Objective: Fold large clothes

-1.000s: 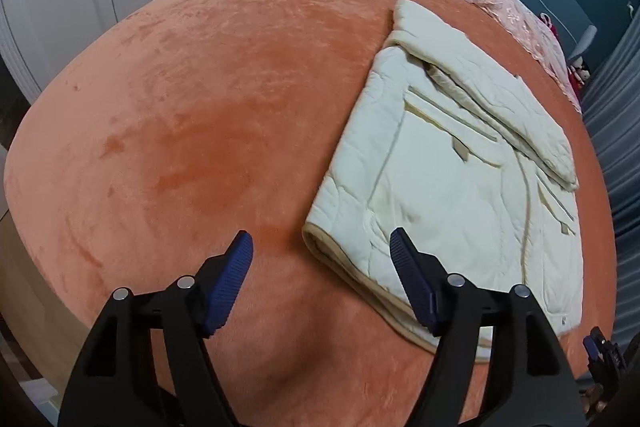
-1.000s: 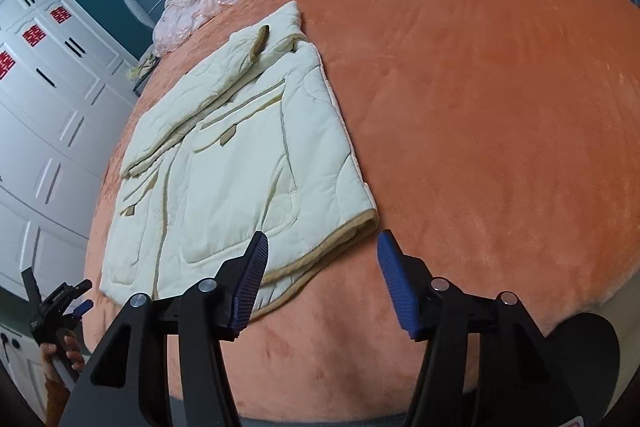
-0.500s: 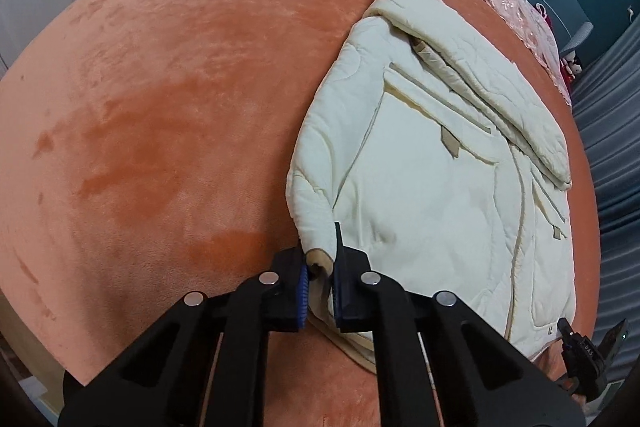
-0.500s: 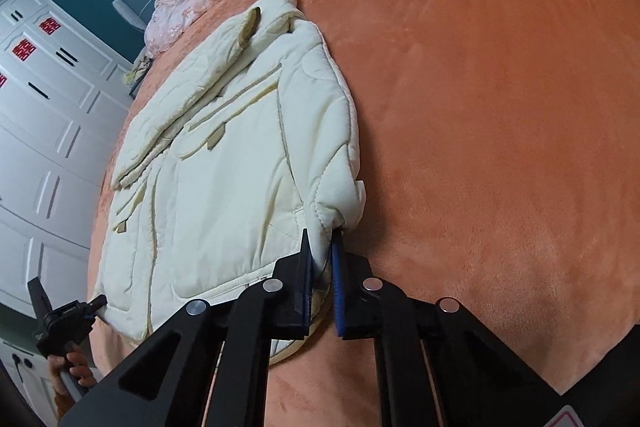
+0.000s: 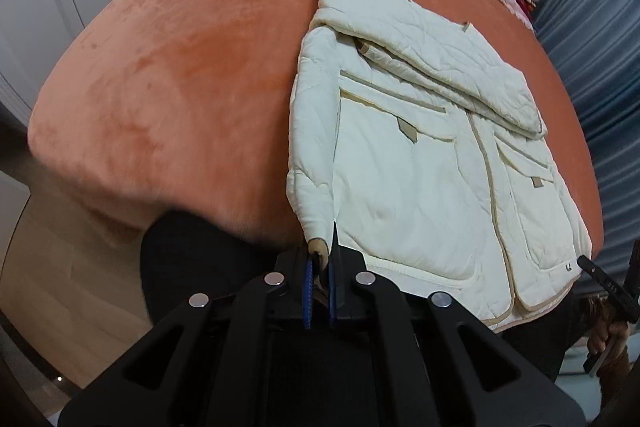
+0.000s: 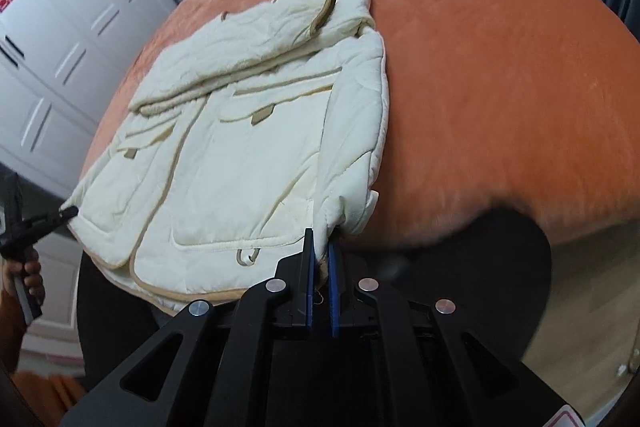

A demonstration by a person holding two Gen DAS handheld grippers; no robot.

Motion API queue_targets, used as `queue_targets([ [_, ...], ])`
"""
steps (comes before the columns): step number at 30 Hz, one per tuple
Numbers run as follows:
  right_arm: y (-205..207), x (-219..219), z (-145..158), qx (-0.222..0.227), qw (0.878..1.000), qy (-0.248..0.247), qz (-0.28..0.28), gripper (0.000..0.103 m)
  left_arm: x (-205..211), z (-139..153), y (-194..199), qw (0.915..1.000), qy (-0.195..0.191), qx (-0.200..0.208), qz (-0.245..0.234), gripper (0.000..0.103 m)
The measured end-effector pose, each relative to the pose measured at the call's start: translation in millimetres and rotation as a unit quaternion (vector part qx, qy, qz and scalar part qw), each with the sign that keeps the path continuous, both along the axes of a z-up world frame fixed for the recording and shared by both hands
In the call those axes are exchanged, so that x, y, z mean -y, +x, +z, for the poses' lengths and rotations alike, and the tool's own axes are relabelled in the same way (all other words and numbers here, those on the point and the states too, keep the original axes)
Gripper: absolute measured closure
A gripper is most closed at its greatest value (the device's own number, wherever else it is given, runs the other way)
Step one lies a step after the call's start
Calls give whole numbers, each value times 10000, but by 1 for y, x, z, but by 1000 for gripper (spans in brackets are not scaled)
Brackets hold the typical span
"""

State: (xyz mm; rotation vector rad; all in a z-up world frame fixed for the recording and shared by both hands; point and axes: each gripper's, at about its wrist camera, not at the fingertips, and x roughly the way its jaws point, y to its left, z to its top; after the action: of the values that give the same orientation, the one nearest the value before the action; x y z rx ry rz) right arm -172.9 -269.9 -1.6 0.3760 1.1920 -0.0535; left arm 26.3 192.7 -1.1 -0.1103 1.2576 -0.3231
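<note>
dragged toward the orange plush bed's (image 5: 168,75) near edge, the cream quilted jacket (image 5: 404,163) hangs with its hem corners pinched tight in the left gripper (image 5: 319,283) and right gripper (image 6: 320,283).

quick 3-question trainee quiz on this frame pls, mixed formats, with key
1. True or false: the left gripper is shut on the hem corner of the cream jacket.
2. Multiple choice: the jacket lies on A) a wooden floor, B) an orange bedspread, C) a grey sofa.
3. Fill in: the right gripper is shut on the jacket's other ____ corner, at the near edge of the bed.

Key: 1 true; 2 B; 3 hem.
</note>
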Motion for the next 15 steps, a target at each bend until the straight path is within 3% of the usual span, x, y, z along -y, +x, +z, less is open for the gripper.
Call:
queue_targets([
  [4, -61, -24, 19, -474, 9986, 55, 236, 98, -20, 21, -71, 9991, 181, -358, -168, 99],
  [7, -49, -13, 41, -10, 9999, 123, 7, 98, -21, 49, -86, 9999, 37, -70, -72, 99],
  [11, 17, 29, 81, 1302, 9899, 104, -546, 98, -13, 90, -35, 9944, -607, 817, 267, 99],
  [15, 88, 55, 83, 2138, 9704, 173, -1112, 99, 16, 105, 33, 9845, -669, 1564, 417, 98],
])
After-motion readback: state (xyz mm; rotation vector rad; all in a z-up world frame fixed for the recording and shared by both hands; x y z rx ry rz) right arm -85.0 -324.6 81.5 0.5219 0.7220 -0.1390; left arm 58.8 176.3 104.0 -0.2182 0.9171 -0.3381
